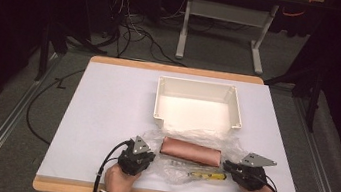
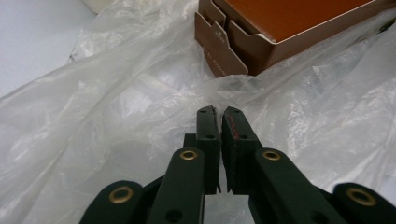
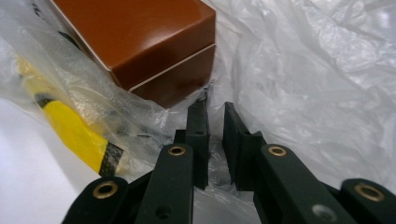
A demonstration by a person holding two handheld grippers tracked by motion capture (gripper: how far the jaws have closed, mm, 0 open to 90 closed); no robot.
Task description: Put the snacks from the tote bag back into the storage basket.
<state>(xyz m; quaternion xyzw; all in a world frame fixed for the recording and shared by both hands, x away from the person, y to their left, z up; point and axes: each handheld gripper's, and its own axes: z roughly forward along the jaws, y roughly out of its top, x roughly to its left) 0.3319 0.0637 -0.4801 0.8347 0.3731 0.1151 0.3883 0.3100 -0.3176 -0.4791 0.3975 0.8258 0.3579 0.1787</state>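
A clear, crumpled plastic bag (image 1: pixel 185 153) is lying at the table's (image 1: pixel 105 117) near edge, in front of the white bin (image 1: pixel 198 105), with a glossy brown box (image 1: pixel 191 151) on it. Its film is being pinched by both the left gripper (image 2: pixel 219 112) and the right gripper (image 3: pixel 215 109), the jaws nearly pressed together.

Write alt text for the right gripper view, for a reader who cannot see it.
The right gripper has its two black jaws nearly together on a fold of clear plastic bag on a white table. A glossy brown box lies just beyond the jaw tips, and a yellow-and-black item shows through the plastic at the left.
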